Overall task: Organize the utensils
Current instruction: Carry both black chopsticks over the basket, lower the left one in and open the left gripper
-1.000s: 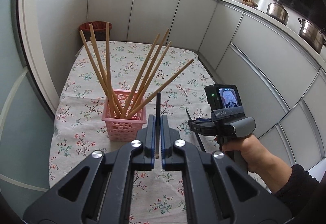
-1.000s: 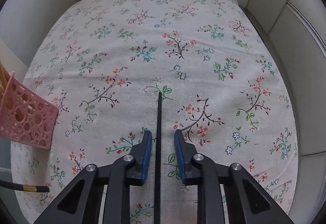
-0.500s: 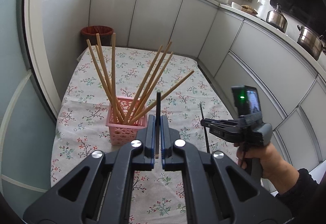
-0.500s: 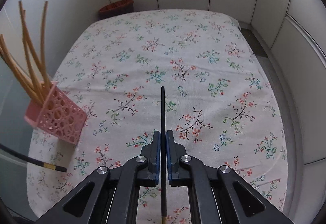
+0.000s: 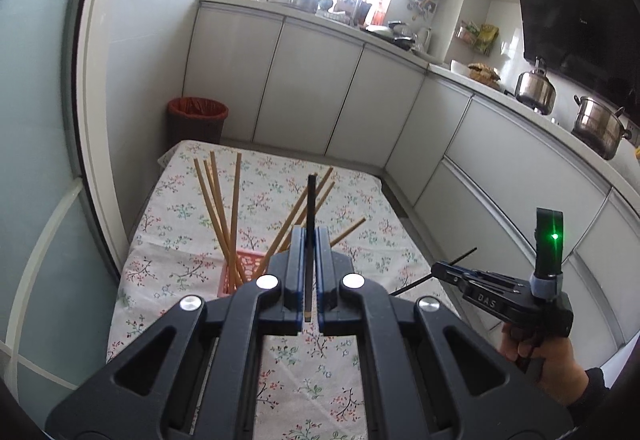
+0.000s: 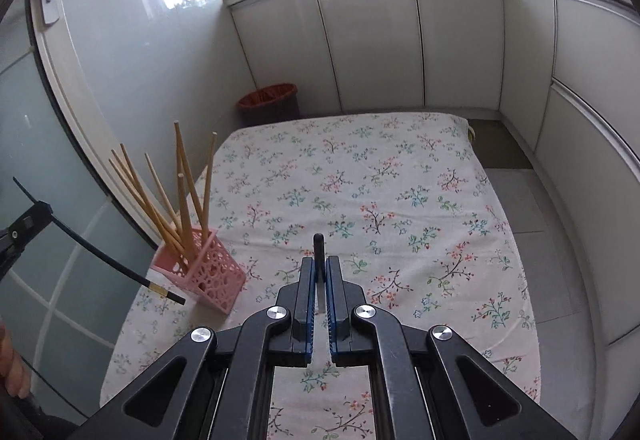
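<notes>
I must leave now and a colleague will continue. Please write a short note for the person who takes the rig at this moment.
Left claw: shut on a black chopstick, tip pointing forward over the pink basket.
Right claw: shut on a second black chopstick, held in the air above the floral tablecloth.
Basket: stands near the left edge of the table, with the wooden chopsticks fanned out inside it.
Done: wooden chopsticks are in the basket; both black ones are picked up.
Left: probably put both black chopsticks into the basket, then open the claws. No other loose utensils are visible on the cloth.
</notes>
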